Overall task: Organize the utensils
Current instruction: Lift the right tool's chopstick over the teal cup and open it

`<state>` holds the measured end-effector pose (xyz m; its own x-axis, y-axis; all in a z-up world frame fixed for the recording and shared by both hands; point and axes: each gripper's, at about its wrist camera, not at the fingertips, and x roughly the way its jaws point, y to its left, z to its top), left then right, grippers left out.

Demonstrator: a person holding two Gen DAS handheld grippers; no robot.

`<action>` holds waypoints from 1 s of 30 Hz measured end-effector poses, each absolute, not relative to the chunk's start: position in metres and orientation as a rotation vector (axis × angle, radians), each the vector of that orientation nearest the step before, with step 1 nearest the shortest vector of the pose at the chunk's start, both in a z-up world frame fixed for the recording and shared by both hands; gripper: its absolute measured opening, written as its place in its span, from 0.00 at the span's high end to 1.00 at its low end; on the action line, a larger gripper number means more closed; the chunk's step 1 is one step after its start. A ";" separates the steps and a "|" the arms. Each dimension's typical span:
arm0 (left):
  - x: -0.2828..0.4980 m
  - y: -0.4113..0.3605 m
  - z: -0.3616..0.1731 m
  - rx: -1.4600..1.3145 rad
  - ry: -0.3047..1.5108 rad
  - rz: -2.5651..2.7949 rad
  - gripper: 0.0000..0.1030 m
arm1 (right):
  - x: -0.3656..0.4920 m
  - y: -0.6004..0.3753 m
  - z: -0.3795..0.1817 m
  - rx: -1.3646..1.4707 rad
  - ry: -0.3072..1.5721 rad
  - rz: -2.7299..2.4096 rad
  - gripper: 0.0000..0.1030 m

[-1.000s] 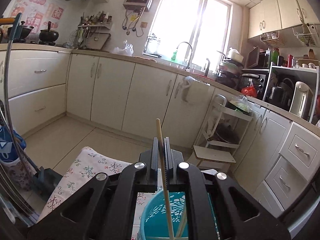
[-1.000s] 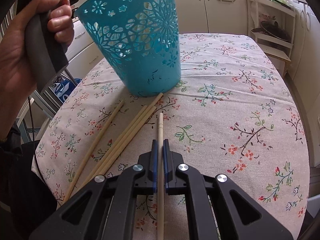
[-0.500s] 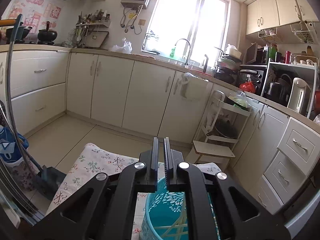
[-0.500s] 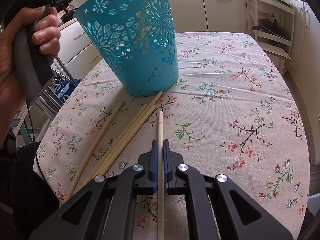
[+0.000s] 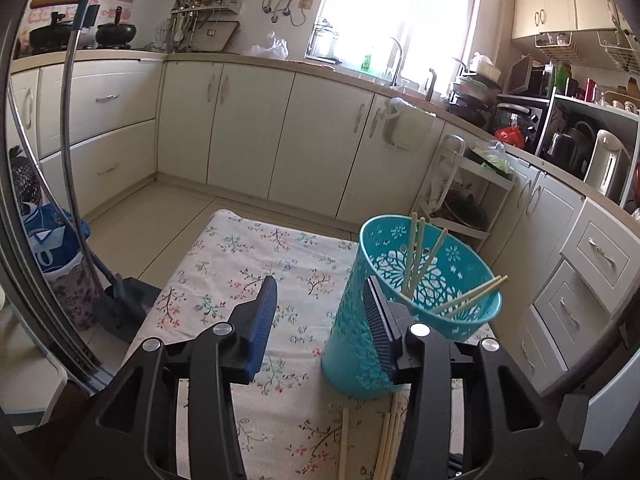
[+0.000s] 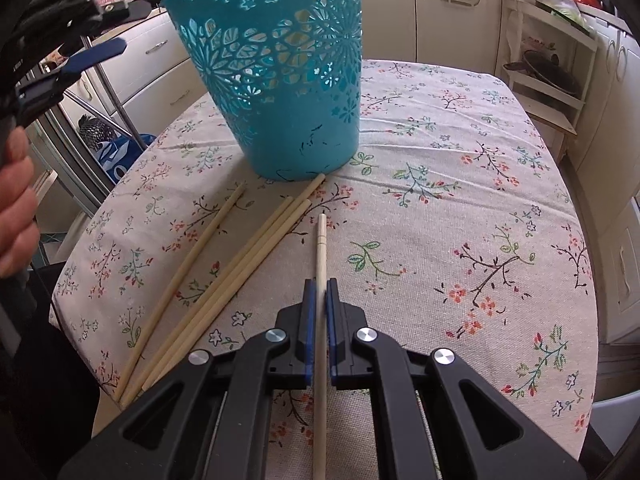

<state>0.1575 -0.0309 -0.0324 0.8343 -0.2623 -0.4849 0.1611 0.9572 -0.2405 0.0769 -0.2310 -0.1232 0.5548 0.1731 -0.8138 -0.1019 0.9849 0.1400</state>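
Turquoise plastic, cut through with flower shapes, makes up the basket (image 5: 404, 320) that stands on the floral tablecloth (image 5: 240, 272) in the left wrist view; the left gripper (image 5: 322, 312) hangs beside it with its jaws opening and nothing between them, only bare cloth showing in the gap; its right-hand finger lies across the basket's near wall as seen from here, though whether it touches cannot be told; five chopsticks in the basket (image 5: 416, 256) lean on the rim, three upright at the back and two slanting out to the right; the far edge of the table falls off to open tiled floor (image 5: 172, 208), and cream cabinets (image 5: 248, 128) stand well beyond it; a few loose chopstick ends (image 5: 343, 440) show at the bottom, below the basket.

Seen from the right wrist, the right gripper (image 6: 319, 292) is closed tight on a single chopstick (image 6: 321, 248), which runs forward between the pads and stops short of the basket (image 6: 280, 80); four more loose chopsticks (image 6: 240, 264) lie slanted just to its left, one tip touching the basket's base; the cloth to the right is wide and bare as far as the rounded table edge (image 6: 592, 320); the left gripper (image 6: 86, 60) and the person's hand (image 6: 16, 208) appear at the left border, clear of the basket's side; this view hides the basket's inside, which only the left view opens up, while the full spread of loose chopsticks shows here alone.
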 end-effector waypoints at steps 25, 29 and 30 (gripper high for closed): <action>0.124 -0.045 -0.036 -0.053 0.618 -0.233 0.35 | 0.041 -0.271 -0.043 0.564 0.716 0.342 0.94; 0.123 -0.045 -0.036 -0.050 0.627 -0.237 0.32 | 0.059 -0.274 0.005 0.611 0.562 0.383 0.94; 0.123 -0.045 -0.036 -0.049 0.628 -0.238 0.32 | 0.067 -0.274 0.018 0.614 0.517 0.389 0.94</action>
<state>0.1226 -0.0447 -0.0359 0.7829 -0.2356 -0.5759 0.2061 0.9715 -0.1172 0.0667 -0.2736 0.0179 0.8042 0.4876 -0.3399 -0.1906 0.7532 0.6295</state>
